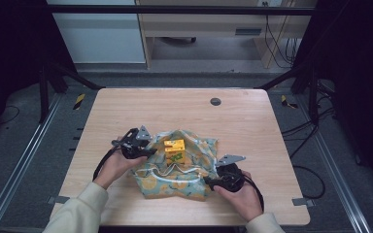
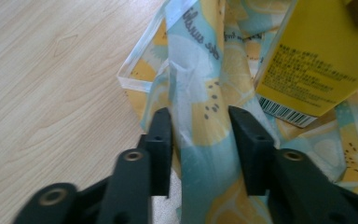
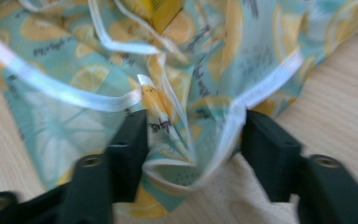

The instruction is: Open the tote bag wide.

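1. Two grippers work a lemon-print cloth bag on the desk; nearest, the right gripper has partly open jaws straddling the bag's near-right rim, not pinching.
2. Farther left, the left gripper stands partly open around a fold.
3. Close each on a single layer, clear of the yellow box inside.

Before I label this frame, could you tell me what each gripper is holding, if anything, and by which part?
Neither grips yet. The left gripper straddles a raised fold of the lemon-print bag, and the right gripper straddles its white-trimmed edge; both pairs of jaws stand apart from the fabric.
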Demonstrator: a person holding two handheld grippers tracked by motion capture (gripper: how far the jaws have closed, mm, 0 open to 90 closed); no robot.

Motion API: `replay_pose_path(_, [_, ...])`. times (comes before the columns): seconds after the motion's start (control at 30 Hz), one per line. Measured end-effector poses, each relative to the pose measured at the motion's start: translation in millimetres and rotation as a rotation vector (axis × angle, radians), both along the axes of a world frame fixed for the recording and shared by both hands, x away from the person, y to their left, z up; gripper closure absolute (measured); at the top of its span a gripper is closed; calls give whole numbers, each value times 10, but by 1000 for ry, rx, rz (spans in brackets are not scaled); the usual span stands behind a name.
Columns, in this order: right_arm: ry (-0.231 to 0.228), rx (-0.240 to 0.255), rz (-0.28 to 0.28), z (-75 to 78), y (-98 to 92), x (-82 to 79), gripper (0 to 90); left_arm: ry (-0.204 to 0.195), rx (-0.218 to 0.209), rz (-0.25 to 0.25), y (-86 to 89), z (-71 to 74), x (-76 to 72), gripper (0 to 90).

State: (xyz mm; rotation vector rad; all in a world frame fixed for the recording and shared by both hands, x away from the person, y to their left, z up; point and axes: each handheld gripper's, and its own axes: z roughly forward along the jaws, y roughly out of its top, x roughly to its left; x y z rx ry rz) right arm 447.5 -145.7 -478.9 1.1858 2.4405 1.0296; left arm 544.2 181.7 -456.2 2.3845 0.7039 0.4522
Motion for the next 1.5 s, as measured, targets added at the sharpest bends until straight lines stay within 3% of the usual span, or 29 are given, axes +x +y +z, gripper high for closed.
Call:
replay_pose_path(0.2, [-3,-10,30,0,8,-1,783,-18,-31,9,22,26,-23,844])
replay_pose_path(0.33, [-38,-20,28,75,-58,33,866,-58,-57,25,51,137,-19,889])
replay_pose_path(0.4, [-58,-39,20,101,-116,80,876,-58,-65,36,67,140,3,892])
replay_pose_path(0.77, [-39,-71,2,-11,-210,205,884,7,-19,63,118,-132,68,897])
replay_pose_path(1.17, [-16,-74,0,-52,-247,185,891,6,-21,94,241,-222,68,898])
replay_pose_path(1.5, [-11,-82,2,-57,-270,169,894,23,9,100,243,-216,78,899])
